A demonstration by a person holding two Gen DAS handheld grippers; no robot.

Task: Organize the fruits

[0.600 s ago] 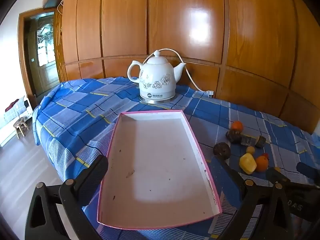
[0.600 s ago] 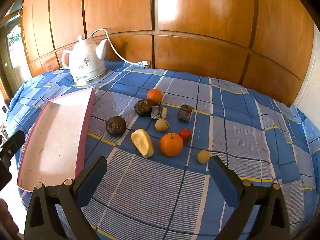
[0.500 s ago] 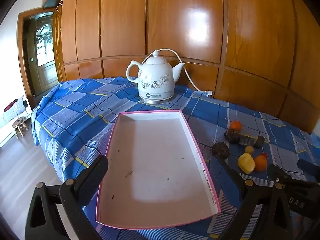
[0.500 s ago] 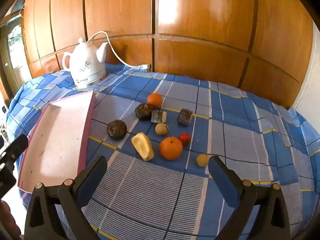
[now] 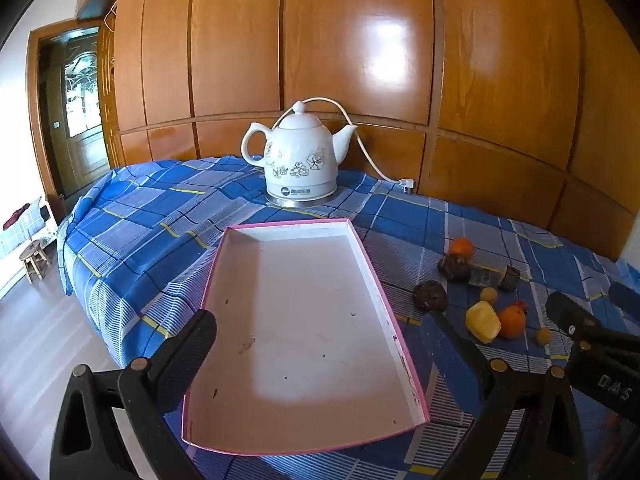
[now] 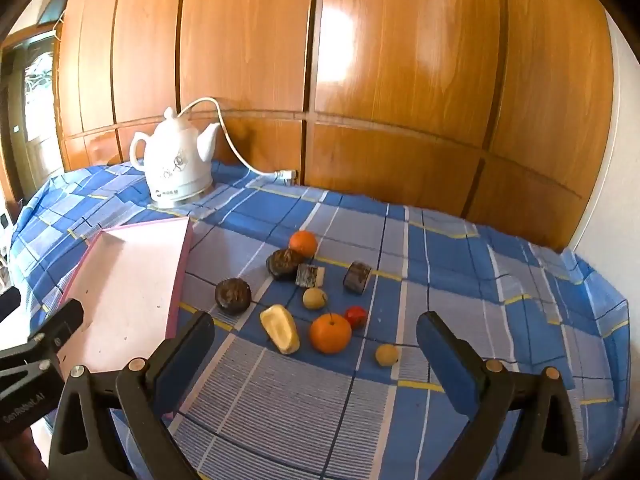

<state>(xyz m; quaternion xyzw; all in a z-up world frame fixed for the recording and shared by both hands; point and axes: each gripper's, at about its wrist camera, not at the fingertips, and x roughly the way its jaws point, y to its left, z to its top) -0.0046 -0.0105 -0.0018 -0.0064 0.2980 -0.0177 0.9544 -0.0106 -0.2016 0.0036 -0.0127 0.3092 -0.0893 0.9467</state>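
Hovering: we hold both tools above the bench, nothing grasped yet.
Right hand-held gripper: jaws spread wide, empty, aimed at the fruit cluster.
Left hand-held gripper: jaws spread wide, empty, framing the pink tray.
Fruits: loose on the checked cloth, none in the tray; the large orange sits at about 12 o'clock from the right hand-held gripper, just beyond the line between its fingertips.
Neighbours: yellow wedge at 11 o'clock, small red fruit touching or just behind the orange, pale round fruit at 1 o'clock.
Long axis: the wedge runs from 11 to 5 o'clock; the orange is round, so any closing direction serves.
Nearer hand: we judge the right one; from the left tool the fruits lie at 3 o'clock, well apart.
Tray: at 9 o'clock from the fruits, long side toward them.
Kettle: at the far edge, clear of the route.
Change from earlier: both views sit a little higher and farther back; the fruits look smaller and lower between the right jaws.
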